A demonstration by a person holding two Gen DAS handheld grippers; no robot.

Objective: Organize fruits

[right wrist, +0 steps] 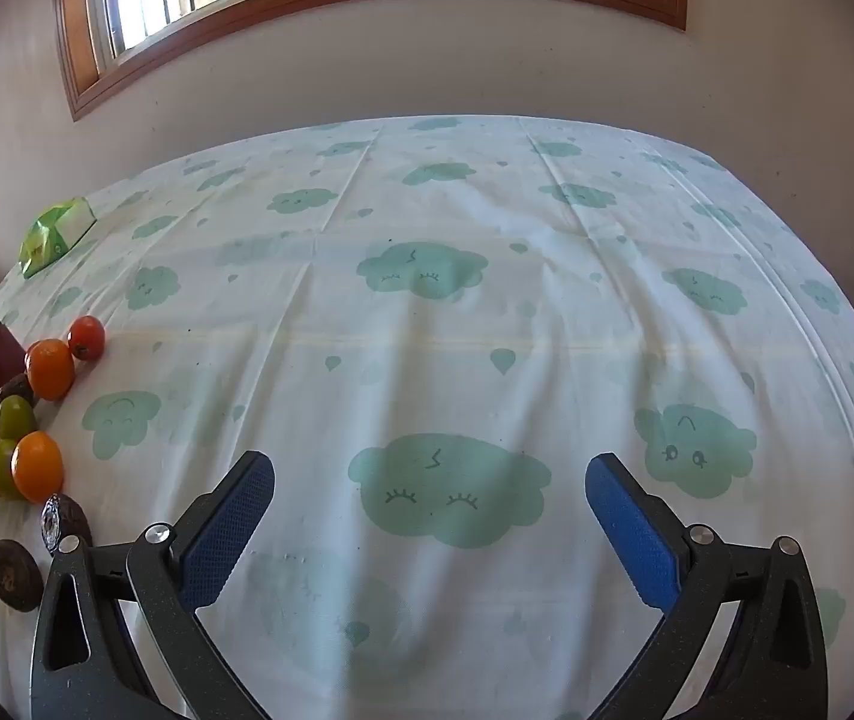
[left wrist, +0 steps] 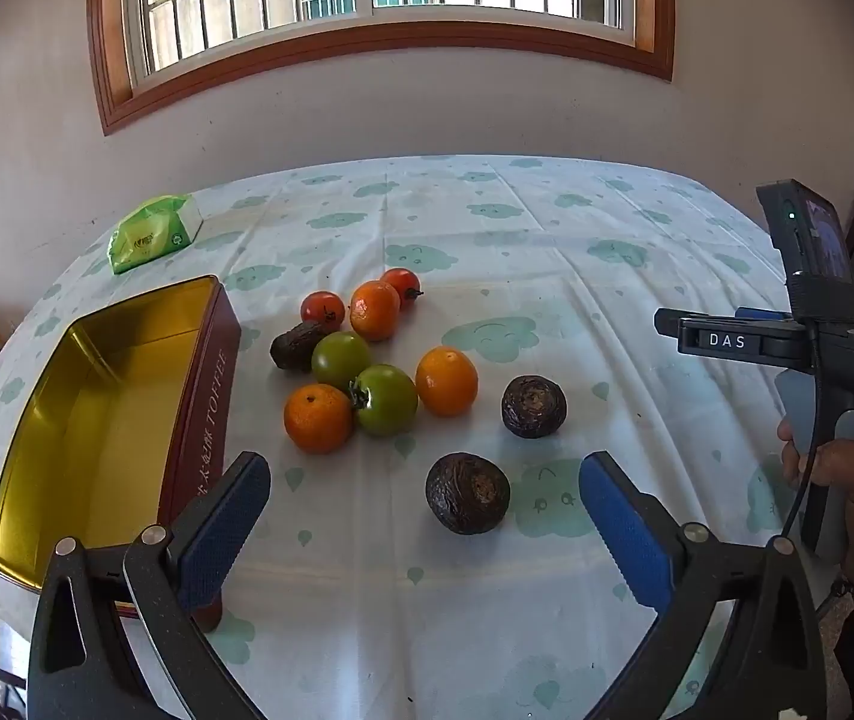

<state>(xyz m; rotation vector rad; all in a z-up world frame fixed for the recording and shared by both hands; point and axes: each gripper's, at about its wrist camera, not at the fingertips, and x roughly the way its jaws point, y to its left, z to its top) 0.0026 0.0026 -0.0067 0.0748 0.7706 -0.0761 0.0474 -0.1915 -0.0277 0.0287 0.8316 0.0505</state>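
Fruit sits loose on the cloud-print tablecloth (left wrist: 487, 228), none of it in the open toffee tin (left wrist: 97, 420) at the left. Left gripper (left wrist: 424, 516) hangs above the cloth, tilted down, jaws spread wide and empty; the nearest dark wrinkled fruit (left wrist: 467, 492) lies between the two blue pads but beyond them, clear of both. A second dark fruit (left wrist: 533, 406) rests farther back and to the right, apart from the rest. Behind them a tight cluster: three oranges (left wrist: 446, 380), two green tomatoes (left wrist: 385, 399), two red tomatoes (left wrist: 322, 308) and a third dark, elongated fruit (left wrist: 295, 345), its long axis running toward the tin, partly hidden by a green tomatoes. The near green tomato's stem points left. The tin's long axis runs from near left to far right; its near corner is cut off behind the left finger. Right gripper (right wrist: 430, 528) is likewise released, over bare cloth, with the fruit well off to its left at the picture's edge, overlapped and distorted there. A green packet (left wrist: 151, 231) lies at the far left of the table.
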